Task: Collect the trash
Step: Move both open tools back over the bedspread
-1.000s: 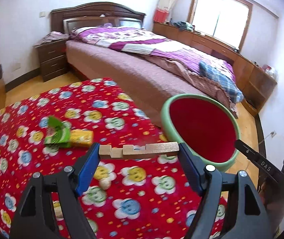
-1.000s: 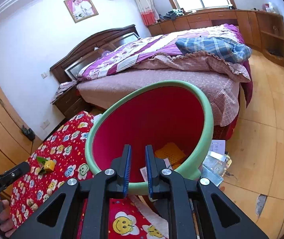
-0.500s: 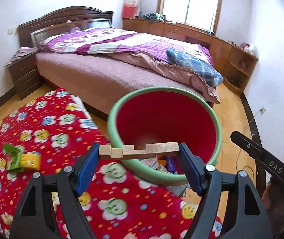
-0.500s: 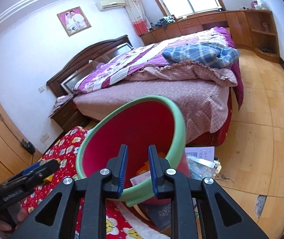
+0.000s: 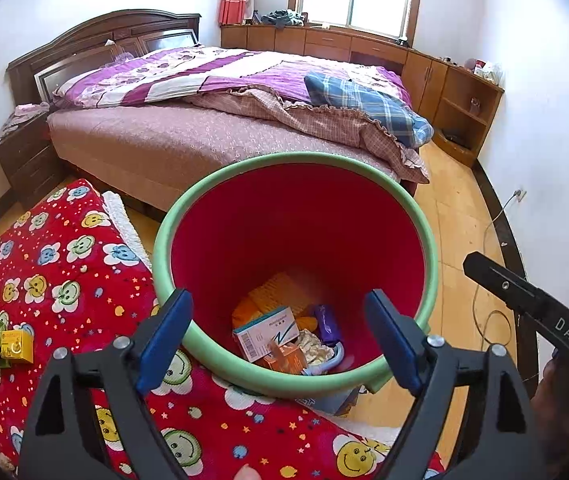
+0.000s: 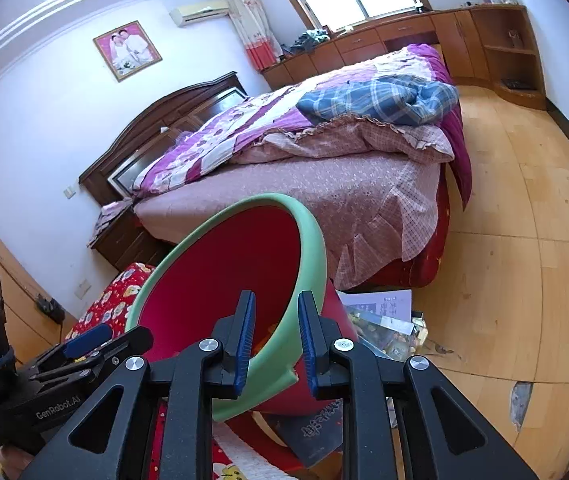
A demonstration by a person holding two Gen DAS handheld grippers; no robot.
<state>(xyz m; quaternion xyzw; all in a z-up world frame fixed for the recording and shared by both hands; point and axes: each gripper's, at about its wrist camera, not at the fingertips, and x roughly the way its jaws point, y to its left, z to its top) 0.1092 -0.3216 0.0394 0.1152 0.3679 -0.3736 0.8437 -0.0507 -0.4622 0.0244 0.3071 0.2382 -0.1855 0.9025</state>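
The left gripper (image 5: pixel 278 334) hung over the trash bucket (image 5: pixel 292 168), jaws opening and empty. The right gripper (image 6: pixel 273 342) straddled the bucket's green rim (image 6: pixel 308 248), jaws slightly apart. A loosened hold could let the tilted bucket tip off the blanket's (image 5: pixel 64 264) edge.

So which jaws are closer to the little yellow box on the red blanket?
Left. The left gripper hovers over the bin, jaws opening and empty, with the yellow box just beside it. The right gripper straddles the bin's far rim.
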